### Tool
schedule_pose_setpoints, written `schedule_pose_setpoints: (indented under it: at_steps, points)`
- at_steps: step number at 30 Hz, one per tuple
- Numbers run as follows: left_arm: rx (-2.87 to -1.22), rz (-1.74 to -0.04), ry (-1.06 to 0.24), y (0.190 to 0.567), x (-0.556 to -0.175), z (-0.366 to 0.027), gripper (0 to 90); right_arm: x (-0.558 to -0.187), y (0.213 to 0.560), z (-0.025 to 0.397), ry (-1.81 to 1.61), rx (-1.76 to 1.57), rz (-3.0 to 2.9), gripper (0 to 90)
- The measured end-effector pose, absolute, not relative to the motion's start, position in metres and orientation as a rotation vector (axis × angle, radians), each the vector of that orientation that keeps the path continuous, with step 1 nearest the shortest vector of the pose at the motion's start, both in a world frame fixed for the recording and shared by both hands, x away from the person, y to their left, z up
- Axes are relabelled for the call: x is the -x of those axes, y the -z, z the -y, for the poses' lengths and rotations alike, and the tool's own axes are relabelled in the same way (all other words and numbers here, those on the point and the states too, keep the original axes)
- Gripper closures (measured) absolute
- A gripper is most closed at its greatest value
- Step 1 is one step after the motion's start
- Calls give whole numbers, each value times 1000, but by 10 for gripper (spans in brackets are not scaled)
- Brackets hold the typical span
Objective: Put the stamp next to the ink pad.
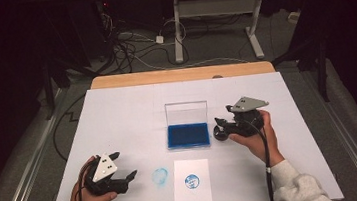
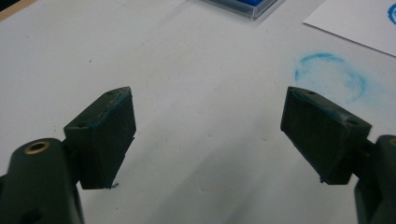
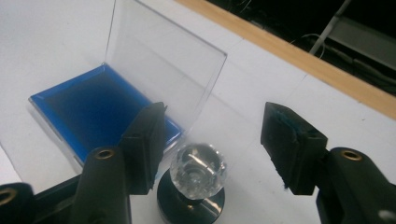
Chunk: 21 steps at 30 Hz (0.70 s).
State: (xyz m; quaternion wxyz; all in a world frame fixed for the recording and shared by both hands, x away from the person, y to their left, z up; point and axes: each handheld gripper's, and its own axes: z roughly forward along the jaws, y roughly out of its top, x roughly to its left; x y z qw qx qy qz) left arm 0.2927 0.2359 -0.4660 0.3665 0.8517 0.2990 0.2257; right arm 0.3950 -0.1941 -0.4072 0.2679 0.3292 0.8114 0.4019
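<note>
A: Status? Which step, by your read?

B: Looks like stamping w/ ink. Right hand-held gripper (image 1: 221, 126), centre-right of the high view, sits just right of the blue ink pad (image 1: 187, 134). Jaws apart, nothing clamped. In the right gripper view the stamp (image 3: 196, 179), clear faceted knob on a black round base, stands upright on the counter (image 1: 127, 111) at bottom centre, between the jaws. Left jaw looks v. close to the knob, can't tell if touching; right jaw well clear.

A: Pad state?

B: Clear lid (image 1: 186, 112) standing up at the back, ink surface exposed. Stamp is just beside the pad's near corner in the right gripper view.

A: Left side?

B: Left hand-held gripper (image 1: 124, 166), lower left of the high view, jaws wide apart, empty, over bare counter. Blue ring smudge (image 2: 330, 74) upper right in the left gripper view, on the counter itself.

A: Paper?

B: White sheet (image 1: 192, 194) bottom centre of the high view, one round blue print (image 1: 192, 181) on it.

A: So the step?

B: My judgement: right gripper at the stamp, at the grasp/let-go point; can't say which. If another print is wanted, next move needs jaws centred on the knob, closed square so it doesn't tip, then lift straight, press to the pad, carry to a blank part of the sheet.
</note>
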Motion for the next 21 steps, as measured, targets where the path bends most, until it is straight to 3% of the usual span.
schedule_pose_setpoints:
  at_steps: [9,13,21]
  points:
    - [-2198,-766,-577,466,-293,-235,176,-392,400,194,-1115,-893,-2129,205]
    - [-2199,-763,-574,466,-292,-235,176,-392,400,192,-1119,-890,-2119,160]
    - [-2195,-764,-577,466,-292,-236,177,-387,397,192,-1162,-878,-2105,164]
